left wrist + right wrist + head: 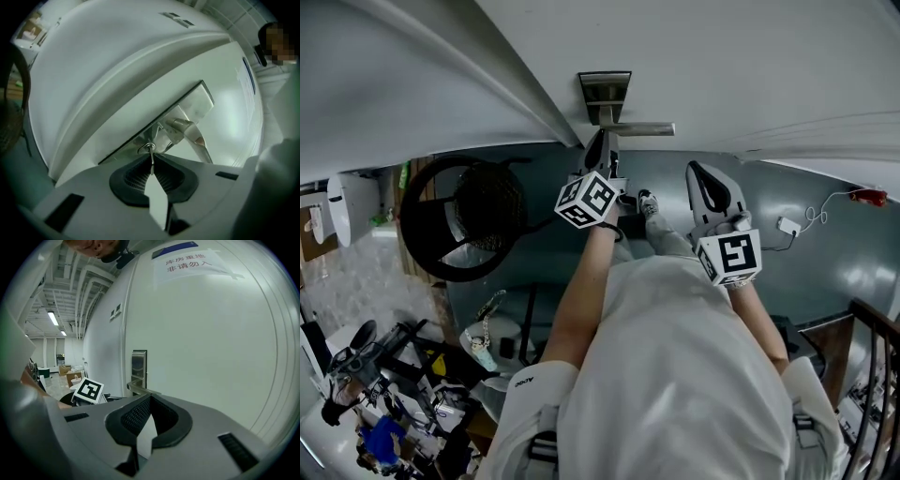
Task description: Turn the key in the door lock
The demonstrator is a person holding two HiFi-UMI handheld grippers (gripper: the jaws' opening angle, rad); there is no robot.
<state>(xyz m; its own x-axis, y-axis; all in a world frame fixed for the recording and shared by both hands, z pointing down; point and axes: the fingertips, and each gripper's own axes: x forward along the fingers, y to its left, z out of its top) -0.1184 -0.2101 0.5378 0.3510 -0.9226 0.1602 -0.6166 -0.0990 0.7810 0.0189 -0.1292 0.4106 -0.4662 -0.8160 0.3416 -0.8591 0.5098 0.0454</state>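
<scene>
The white door (750, 66) carries a steel lock plate (605, 92) with a lever handle (639, 129). Right under the plate my left gripper (602, 150) points at the door. In the left gripper view a thin metal key (150, 151) sticks out of the lock plate (187, 110) below the handle (197, 136), and my left gripper (151, 160) is shut on its blade. My right gripper (705, 178) hangs to the right of the handle, away from the door, shut with nothing in it. From the right gripper (149, 398) view the plate (138, 364) stands ahead to the left.
A black round chair (464, 220) stands left of the person. A white adapter with its cable (787, 225) and a red object (867, 197) lie on the grey floor at right. A paper sign (192, 263) is stuck high on the door. A dark railing (872, 375) runs at the lower right.
</scene>
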